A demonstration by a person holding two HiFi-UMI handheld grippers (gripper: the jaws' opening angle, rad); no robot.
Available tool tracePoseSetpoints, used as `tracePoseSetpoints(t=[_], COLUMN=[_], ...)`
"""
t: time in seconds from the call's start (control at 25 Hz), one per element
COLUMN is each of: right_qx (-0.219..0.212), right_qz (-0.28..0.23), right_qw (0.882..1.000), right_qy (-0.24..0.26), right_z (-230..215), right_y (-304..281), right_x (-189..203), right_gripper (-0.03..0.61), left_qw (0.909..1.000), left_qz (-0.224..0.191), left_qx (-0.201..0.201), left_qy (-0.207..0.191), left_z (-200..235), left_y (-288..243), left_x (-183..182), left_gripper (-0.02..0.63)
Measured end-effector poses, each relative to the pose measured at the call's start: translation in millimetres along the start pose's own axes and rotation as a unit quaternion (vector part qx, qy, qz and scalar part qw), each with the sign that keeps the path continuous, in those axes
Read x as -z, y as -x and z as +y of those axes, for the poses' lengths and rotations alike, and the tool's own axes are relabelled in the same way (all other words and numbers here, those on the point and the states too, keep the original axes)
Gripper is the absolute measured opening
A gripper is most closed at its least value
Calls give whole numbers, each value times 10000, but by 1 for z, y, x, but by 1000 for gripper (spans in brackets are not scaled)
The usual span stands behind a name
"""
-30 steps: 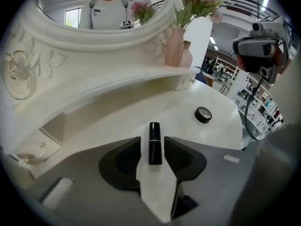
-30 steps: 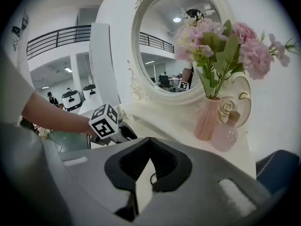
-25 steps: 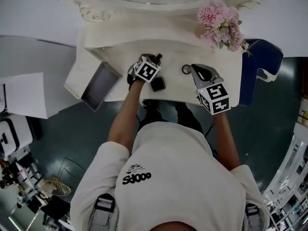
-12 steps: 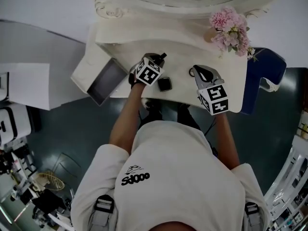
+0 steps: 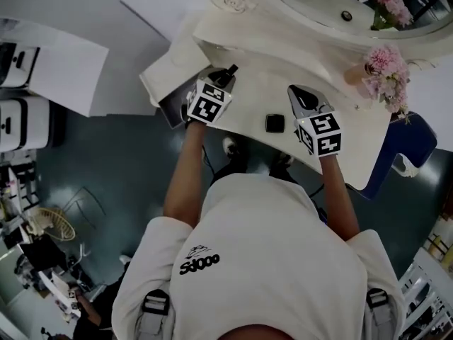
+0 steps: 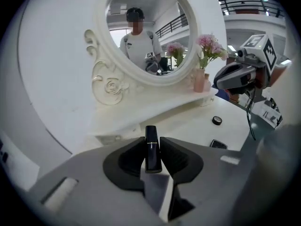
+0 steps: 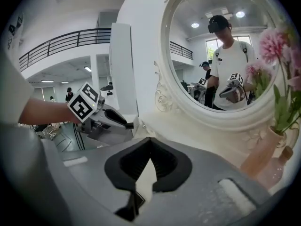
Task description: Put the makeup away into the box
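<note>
We wear a white short-sleeved T-shirt (image 5: 276,253) with a black logo (image 5: 200,259) and grey shoulder straps (image 5: 156,305). Behind their black-padded jaws, our grey left gripper (image 6: 152,140) and right gripper (image 7: 149,142) each carry a black-and-white marker cube (image 5: 209,105).

Head view overhead, gripper views low, close, both seemingly facing mirror (image 6: 146,32)

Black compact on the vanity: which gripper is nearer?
Right. The right gripper sits just right of the compact; the left gripper, holding a lipstick, is farther off to its left.
</note>
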State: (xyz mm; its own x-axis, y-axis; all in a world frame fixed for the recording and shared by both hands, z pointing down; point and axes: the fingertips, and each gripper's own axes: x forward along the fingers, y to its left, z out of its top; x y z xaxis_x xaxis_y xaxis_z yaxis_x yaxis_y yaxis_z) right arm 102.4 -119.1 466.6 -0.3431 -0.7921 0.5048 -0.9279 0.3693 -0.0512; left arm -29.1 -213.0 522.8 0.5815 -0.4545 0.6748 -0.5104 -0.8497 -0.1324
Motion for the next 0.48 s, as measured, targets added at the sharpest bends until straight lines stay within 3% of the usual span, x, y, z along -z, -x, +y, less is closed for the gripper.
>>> tracePoseSetpoints(t=[0.12,0.2,0.36,0.48], right_qx=[-179,-268,-315,-266], right_qz=[17,55,157,226], right_qw=[9998,9996,9993,9994], right_qy=[37,68,120,76], right_z=[18,30,48,57], right_y=[-18,-29,-46,-58], right_x=[-9,-13,-13,-13], right_gripper=[2,2,2,2], left_qw=[9991,9981,9932,9838], left_qz=[282,534,1084,1548], left_qx=[-241,-181,322,847], left_qy=[211,228,257,320], left_z=[27,38,37,25], left_y=[15,17,7,-4], left_x=[34,59,108,145], left_gripper=[117,117,117,117])
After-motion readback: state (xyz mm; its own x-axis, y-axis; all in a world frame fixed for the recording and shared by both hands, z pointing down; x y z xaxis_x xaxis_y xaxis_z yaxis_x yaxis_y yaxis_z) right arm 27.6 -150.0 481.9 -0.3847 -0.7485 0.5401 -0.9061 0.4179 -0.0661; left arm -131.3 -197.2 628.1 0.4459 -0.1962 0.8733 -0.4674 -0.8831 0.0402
